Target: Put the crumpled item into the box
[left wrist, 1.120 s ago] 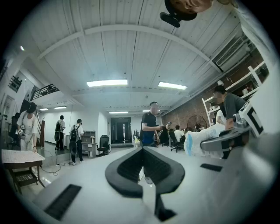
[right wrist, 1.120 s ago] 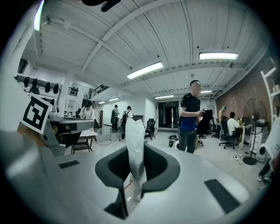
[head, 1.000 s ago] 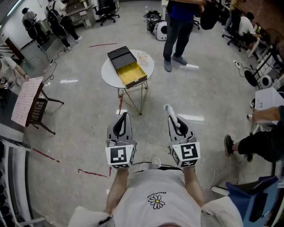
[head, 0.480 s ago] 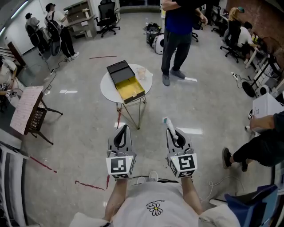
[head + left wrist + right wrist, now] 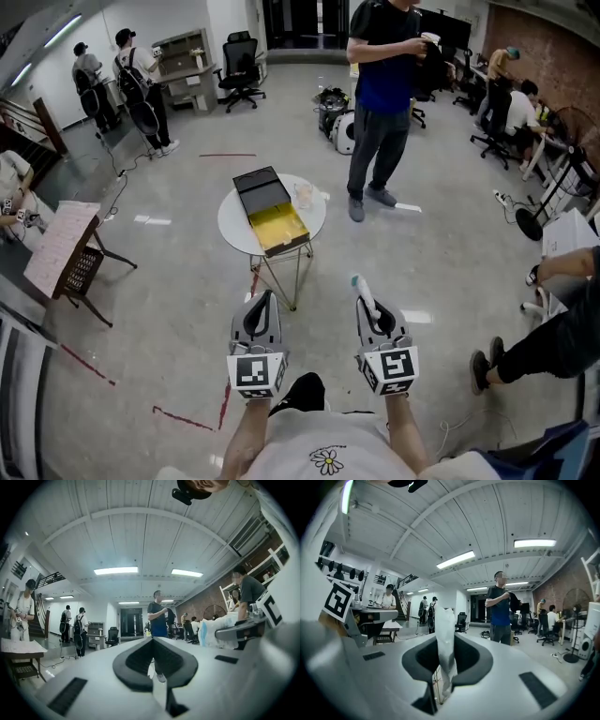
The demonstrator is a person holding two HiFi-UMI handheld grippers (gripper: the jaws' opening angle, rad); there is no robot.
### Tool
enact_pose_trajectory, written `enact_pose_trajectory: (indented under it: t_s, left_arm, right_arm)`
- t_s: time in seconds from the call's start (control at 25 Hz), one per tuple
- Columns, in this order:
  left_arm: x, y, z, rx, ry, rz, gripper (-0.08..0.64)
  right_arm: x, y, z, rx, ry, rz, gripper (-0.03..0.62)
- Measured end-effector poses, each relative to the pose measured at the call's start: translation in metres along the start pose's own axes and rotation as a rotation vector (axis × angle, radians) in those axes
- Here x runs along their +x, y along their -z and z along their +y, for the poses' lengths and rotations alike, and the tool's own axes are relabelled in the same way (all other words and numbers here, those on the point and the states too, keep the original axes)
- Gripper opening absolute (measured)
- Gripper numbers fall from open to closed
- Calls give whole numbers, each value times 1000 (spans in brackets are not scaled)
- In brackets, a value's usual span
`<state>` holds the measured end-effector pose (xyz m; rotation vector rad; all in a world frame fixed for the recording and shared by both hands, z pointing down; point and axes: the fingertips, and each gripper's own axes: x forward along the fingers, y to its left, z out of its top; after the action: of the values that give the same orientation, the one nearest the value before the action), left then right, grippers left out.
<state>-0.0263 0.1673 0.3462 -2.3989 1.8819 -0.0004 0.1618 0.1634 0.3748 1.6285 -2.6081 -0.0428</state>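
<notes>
Two jaws of the right gripper point(image 5: 362, 292) point(image 5: 446, 637) were closed on the crumpled item point(image 5: 359, 284) point(image 5: 444, 620), a pale, wrinkled strip pinched between the pads. It stuck out past the fingertips and hung down below them in the right gripper view. The left gripper point(image 5: 262, 296) point(image 5: 153, 639), just beside the right one and level with it, had its jaws brought together with nothing between them.

Ahead of both grippers and well apart from them stood the box point(image 5: 273, 214), open, with a yellow inside and a dark lid folded back on its far side. It sat on a round white table point(image 5: 228, 223) with thin metal legs. From the right gripper, the box lay forward and a little to the left; it lay almost straight ahead of the left gripper. A second pale crumpled piece point(image 5: 307, 195) lay on the table just beside the box, on its right.

As for markings, each gripper carried a cube point(image 5: 256, 372) with a black-and-white square marker. The wearer's white shirt point(image 5: 323, 450) bore a small daisy print. Beyond the table stood a person in a blue top point(image 5: 380, 89).
</notes>
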Motion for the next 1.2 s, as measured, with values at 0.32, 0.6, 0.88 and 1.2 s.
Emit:
enact_pose_trajectory:
  t_s: [0.32,0.6,0.88,1.2]
  left_arm:
    - [44,15,17,-7,-22,12,0]
    - [122,22,42,-11,-14,6,1]
    - [204,25,90,-2,-18,21,0]
    - [286,37,154,-11,-58,29,0]
  right_arm:
    - [40,13,-17,4,-6,16,46]
    - [117,12,-39,-13,-15,20,45]
    - [215,7,-62,0,-11,31,46]
    - [325,1,-77,-24,-19,34,46]
